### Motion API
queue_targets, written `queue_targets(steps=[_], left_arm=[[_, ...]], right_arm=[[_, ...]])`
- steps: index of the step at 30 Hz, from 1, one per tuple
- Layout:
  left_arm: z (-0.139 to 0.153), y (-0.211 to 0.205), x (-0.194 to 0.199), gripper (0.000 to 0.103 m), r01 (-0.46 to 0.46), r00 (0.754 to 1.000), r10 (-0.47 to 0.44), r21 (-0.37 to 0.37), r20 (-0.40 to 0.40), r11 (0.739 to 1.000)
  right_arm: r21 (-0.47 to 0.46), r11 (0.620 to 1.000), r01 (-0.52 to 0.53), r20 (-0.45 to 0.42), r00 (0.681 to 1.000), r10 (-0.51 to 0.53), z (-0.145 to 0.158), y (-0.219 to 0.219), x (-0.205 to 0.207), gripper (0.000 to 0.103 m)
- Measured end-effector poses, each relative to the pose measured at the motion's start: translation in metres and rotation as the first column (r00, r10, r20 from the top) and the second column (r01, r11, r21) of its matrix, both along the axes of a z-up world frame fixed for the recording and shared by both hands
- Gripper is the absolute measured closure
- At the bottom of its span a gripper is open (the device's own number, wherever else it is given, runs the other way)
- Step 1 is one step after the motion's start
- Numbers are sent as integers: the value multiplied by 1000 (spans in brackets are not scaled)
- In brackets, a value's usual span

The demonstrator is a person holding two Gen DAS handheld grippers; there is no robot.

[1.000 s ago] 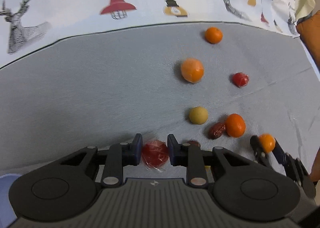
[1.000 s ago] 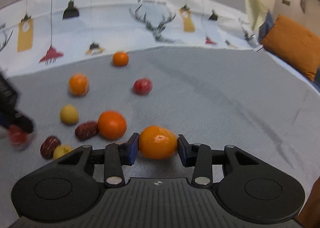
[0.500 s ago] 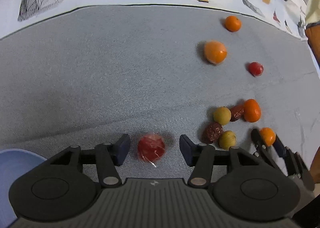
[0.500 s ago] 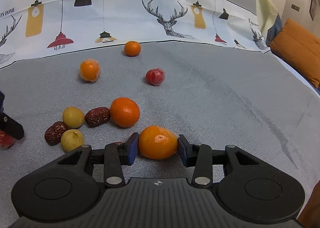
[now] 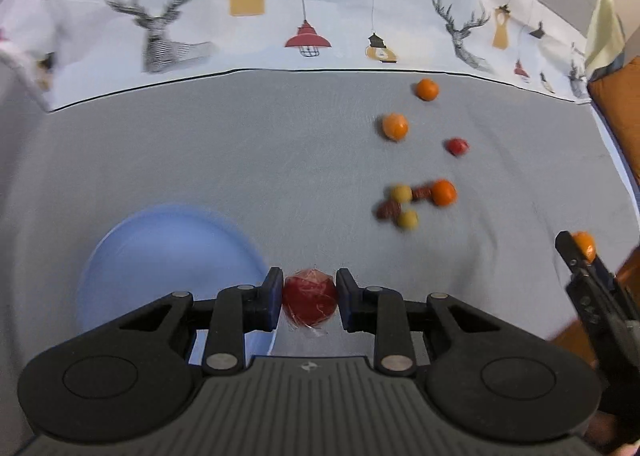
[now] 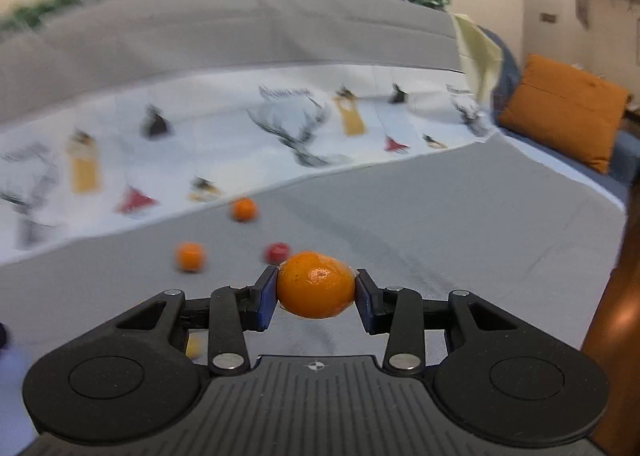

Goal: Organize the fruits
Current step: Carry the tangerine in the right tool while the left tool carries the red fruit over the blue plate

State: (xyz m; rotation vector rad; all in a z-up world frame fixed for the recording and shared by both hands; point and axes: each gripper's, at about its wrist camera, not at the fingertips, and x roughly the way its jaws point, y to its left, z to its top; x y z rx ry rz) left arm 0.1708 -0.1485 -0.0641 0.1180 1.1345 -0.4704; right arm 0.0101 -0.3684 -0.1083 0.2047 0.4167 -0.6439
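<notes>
**Both grippers carrying fruit above the grey cloth**

While the left gripper (image 5: 310, 300) pinches a round red fruit in clear crinkled wrap (image 5: 309, 299) between its two blue-padded fingers, it hangs just right of a pale blue round plate (image 5: 160, 256) lying on the grey felt cloth (image 5: 240, 160). At the right edge of that view the right gripper (image 6: 316, 290) appears too — it clamps a smooth orange mandarin (image 6: 316, 285), both pads pressed against the fruit's sides.

Farther off on the cloth lie the remaining fruits: a far small orange (image 5: 427, 89), a second orange (image 5: 395, 126) nearer, and a small red fruit (image 5: 457, 146) to their right. Nearer still sits a tight cluster — two yellow round fruits (image 5: 401, 193), dark red dates (image 5: 389, 210) and an orange (image 5: 443, 192) at its right end, touching or nearly so. Behind the cloth runs a white sheet printed with deer heads and lamps (image 5: 280, 16). An orange cushion (image 6: 564, 110) rests at the far right.
</notes>
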Motion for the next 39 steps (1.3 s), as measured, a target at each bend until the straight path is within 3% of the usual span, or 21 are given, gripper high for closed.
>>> queue_targets(steps=[6, 15, 26, 39], left_arm=[[29, 62, -77, 72, -26, 999, 27, -17, 30, 1000], [52, 125, -146, 72, -68, 993, 70, -29, 97, 997], [62, 166, -172, 72, -143, 982, 150, -64, 118, 988], [68, 165, -170, 72, -135, 980, 143, -69, 135, 988]], right_arm=[[76, 971, -227, 33, 974, 225, 53, 71, -89, 61], [-25, 904, -428, 37, 903, 428, 70, 172, -139, 61], [-118, 856, -504, 42, 858, 511, 86, 205, -155, 61], [-116, 862, -494, 43, 864, 502, 87, 205, -157, 61]])
